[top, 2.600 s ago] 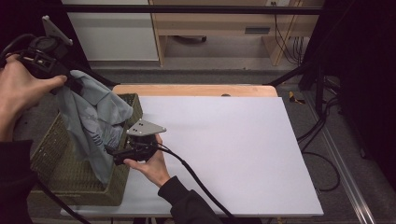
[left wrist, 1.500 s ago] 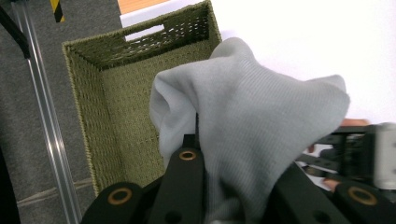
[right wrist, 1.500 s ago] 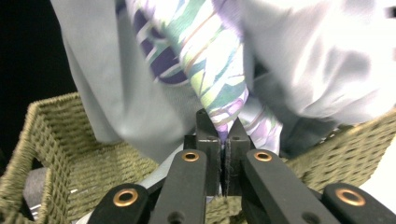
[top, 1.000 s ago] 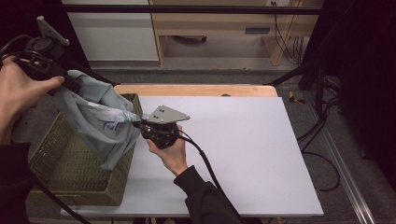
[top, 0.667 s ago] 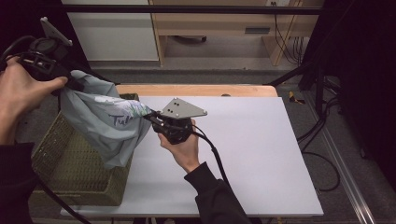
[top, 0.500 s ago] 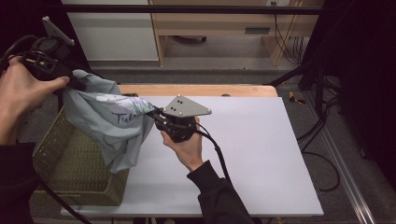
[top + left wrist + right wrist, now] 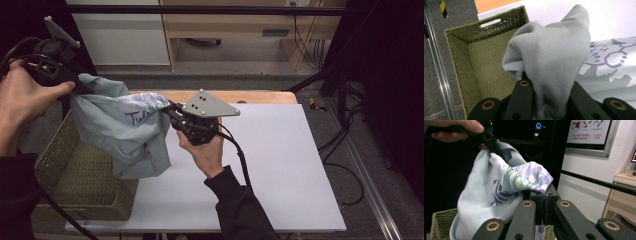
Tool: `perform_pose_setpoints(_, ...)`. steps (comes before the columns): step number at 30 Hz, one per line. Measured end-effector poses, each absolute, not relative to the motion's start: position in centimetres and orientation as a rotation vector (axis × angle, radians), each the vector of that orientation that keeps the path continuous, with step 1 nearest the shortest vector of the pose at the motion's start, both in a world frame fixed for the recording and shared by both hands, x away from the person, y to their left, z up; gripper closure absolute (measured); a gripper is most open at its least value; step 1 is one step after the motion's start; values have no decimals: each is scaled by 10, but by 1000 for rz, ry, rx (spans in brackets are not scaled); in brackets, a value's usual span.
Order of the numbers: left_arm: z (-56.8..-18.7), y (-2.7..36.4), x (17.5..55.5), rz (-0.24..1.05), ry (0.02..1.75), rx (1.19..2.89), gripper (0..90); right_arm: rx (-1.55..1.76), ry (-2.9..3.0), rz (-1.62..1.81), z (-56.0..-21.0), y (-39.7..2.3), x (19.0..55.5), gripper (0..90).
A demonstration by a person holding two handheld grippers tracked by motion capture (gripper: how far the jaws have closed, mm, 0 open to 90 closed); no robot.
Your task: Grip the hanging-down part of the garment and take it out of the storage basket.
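A grey T-shirt (image 7: 125, 132) with a purple print hangs in the air, stretched between both grippers over the left part of the table. My left gripper (image 7: 75, 86) is shut on its upper left corner, held high at the far left. In the left gripper view the grey cloth (image 7: 551, 57) bunches between the black jaws. My right gripper (image 7: 170, 111) is shut on the printed fold (image 7: 529, 180) at the shirt's right end, above the table's back middle. The left gripper (image 7: 489, 143) pinching the cloth also appears in the right gripper view.
An olive woven basket (image 7: 75, 172) stands at the table's left edge below the shirt; its inside (image 7: 486, 62) holds nothing. The white table top (image 7: 290, 165) stretches to the right. A wooden strip (image 7: 260, 96) runs along the back edge.
The right gripper has lifted from beside the basket and moved right and back, pulling the shirt up out of the basket and spreading it. The left hand stayed high at the left.
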State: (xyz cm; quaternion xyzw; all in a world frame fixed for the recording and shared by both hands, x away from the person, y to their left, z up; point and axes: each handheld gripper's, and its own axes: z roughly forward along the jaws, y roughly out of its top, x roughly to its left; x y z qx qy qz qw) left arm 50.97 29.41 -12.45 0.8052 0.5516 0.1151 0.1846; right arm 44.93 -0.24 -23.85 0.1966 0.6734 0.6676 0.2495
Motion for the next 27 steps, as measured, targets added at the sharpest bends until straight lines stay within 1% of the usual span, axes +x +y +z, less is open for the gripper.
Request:
perform_pose_setpoints(8, -123, 282, 510, 306, 1516, 2280, 836, 525, 1775, 1835, -220, -15, 443, 892)
perform_pose_setpoints(12, -125, 278, 512, 310, 1517, 2294, 836, 532, 1801, 1804, -224, -18, 444, 891)
perform_pose_setpoints(17, -128, 274, 514, 316, 1518, 2308, 836, 565, 1881, 1788, -251, -22, 450, 887)
perform_pose_setpoints(24, -131, 270, 514, 318, 1515, 2328, 837, 639, 2020, 1765, -307, -15, 458, 874)
perform_pose_setpoints(27, -133, 268, 515, 321, 1514, 2331, 836, 658, 2060, 1766, -326, -9, 461, 844)
